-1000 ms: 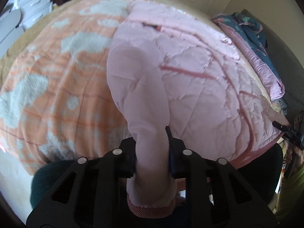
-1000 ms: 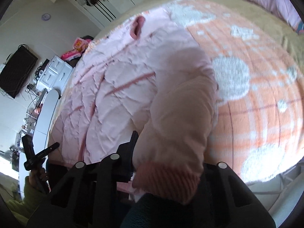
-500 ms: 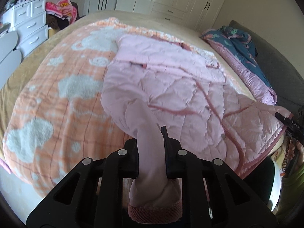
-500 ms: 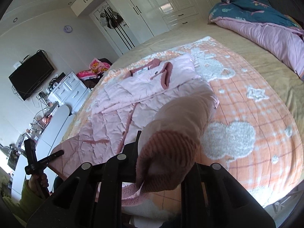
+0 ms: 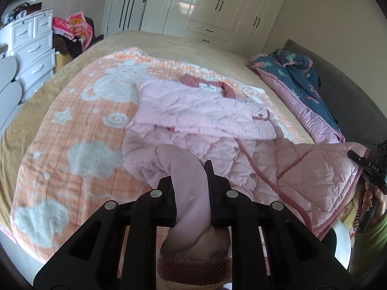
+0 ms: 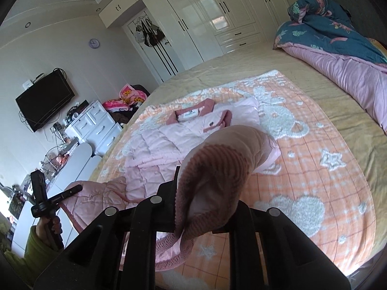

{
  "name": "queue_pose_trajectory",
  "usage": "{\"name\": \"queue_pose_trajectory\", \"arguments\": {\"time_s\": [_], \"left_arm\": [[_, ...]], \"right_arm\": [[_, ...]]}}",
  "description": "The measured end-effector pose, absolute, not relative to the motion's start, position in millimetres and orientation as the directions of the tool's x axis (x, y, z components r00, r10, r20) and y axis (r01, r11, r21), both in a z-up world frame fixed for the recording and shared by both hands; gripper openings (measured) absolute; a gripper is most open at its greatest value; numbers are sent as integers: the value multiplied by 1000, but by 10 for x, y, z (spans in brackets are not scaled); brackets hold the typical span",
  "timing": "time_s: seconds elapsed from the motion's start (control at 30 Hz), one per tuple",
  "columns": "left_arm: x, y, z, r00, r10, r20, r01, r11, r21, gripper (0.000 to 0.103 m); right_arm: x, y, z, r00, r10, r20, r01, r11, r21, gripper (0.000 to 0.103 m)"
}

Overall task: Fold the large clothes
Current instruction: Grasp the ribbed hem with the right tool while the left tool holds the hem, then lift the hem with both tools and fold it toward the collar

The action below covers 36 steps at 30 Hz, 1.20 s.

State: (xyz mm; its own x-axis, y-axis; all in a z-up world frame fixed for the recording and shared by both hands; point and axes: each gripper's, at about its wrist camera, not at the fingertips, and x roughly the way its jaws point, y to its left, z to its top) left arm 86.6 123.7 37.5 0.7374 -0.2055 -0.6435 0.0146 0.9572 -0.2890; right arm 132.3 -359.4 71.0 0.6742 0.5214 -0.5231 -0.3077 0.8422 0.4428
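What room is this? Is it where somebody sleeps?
Most likely a bedroom. A big bed fills the room, with an orange blanket and a rolled quilt on it, white wardrobes line the far wall, and a white chest of drawers stands beside the bed.

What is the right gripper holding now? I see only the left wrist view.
Observer: The right gripper is shut on the other sleeve of the pink jacket, at its ribbed cuff.
Operator: Does that sleeve lie flat on the bed?
Observer: No. It arches up from the jacket's side to the gripper, above the orange blanket.
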Motion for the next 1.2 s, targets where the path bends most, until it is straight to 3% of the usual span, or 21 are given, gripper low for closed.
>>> {"name": "queue_pose_trajectory", "arguments": {"time_s": [0.77, 1.2], "left_arm": [[1300, 1401, 941, 803, -200, -561, 13, 948, -319, 11], [1670, 1435, 1084, 826, -148, -544, -23, 956, -294, 11]], "right_arm": [[1821, -3525, 1296, 727, 522, -447, -318, 832, 455, 14], [2250, -3593, 1351, 745, 511, -430, -283, 825, 490, 14]]}}
